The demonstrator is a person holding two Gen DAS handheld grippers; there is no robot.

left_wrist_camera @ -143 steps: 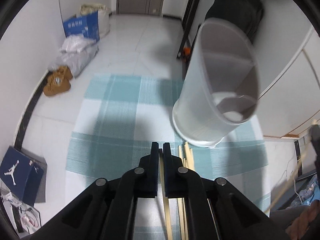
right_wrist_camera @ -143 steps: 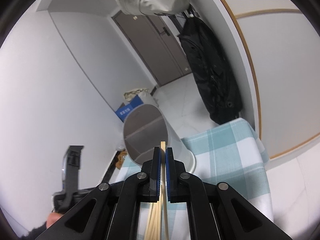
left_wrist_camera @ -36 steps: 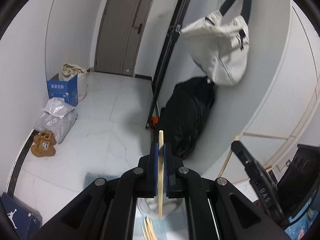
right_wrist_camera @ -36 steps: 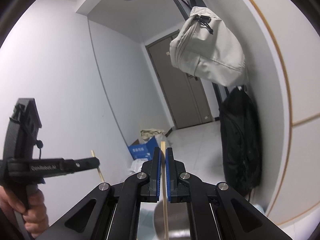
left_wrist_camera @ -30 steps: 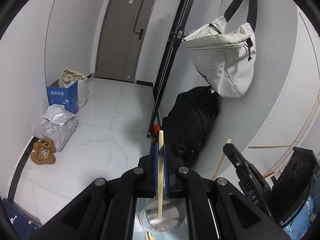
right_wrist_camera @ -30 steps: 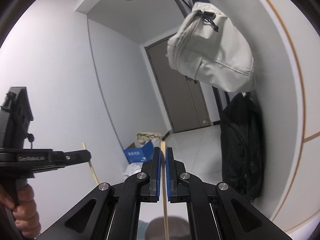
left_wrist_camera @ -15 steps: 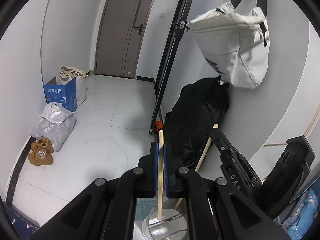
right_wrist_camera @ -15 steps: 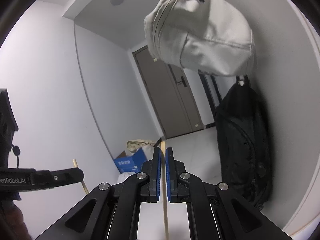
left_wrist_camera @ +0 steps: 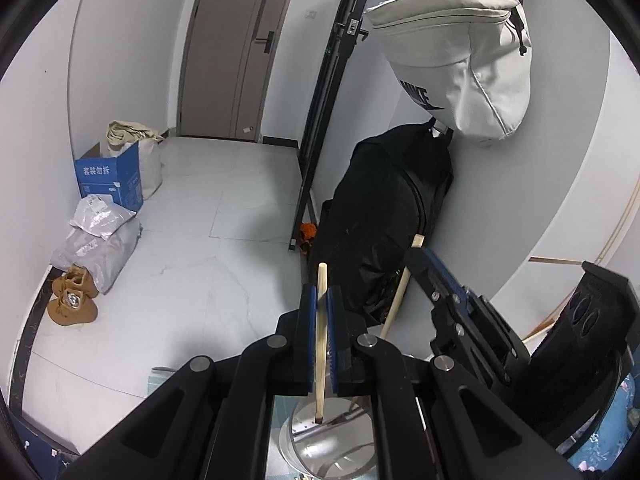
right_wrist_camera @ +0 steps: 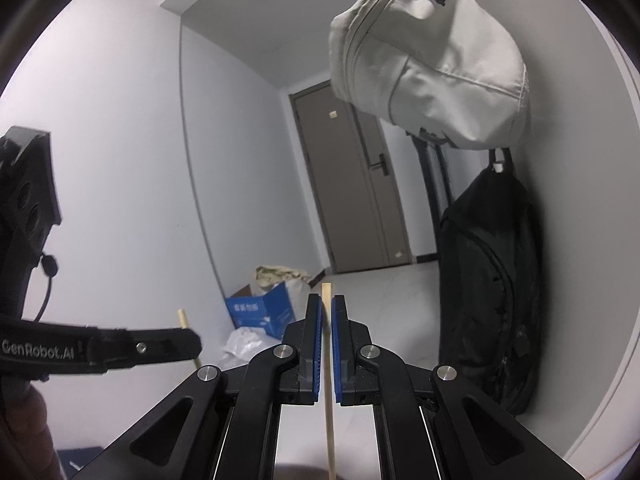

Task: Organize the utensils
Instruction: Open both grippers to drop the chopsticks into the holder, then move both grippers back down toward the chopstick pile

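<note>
My left gripper (left_wrist_camera: pixel 320 293) is shut on a pale wooden chopstick (left_wrist_camera: pixel 320 340) held upright. Its lower end reaches inside the translucent cup (left_wrist_camera: pixel 340 440) at the bottom of the left wrist view. My right gripper (left_wrist_camera: pixel 416 256) comes in from the right, shut on a second chopstick (left_wrist_camera: pixel 396 300) that slants down towards the cup's mouth. In the right wrist view the right gripper (right_wrist_camera: pixel 327 300) pinches its chopstick (right_wrist_camera: pixel 329 400) between blue pads. The left gripper (right_wrist_camera: pixel 192 338) shows at the left, a chopstick tip (right_wrist_camera: pixel 183 316) poking above it.
A white bag (left_wrist_camera: pixel 460 64) hangs over a black backpack (left_wrist_camera: pixel 392 220) against the right wall. On the floor behind are a blue box (left_wrist_camera: pixel 108 180), grey parcels (left_wrist_camera: pixel 96 236) and brown shoes (left_wrist_camera: pixel 72 304). A sliver of checked cloth (left_wrist_camera: pixel 160 384) shows beside the cup.
Both grippers have sunk with their chopsticks. In the left wrist view the right gripper has come closer, its chopstick now slanting towards the cup, and the left chopstick's end stands lower in it.
</note>
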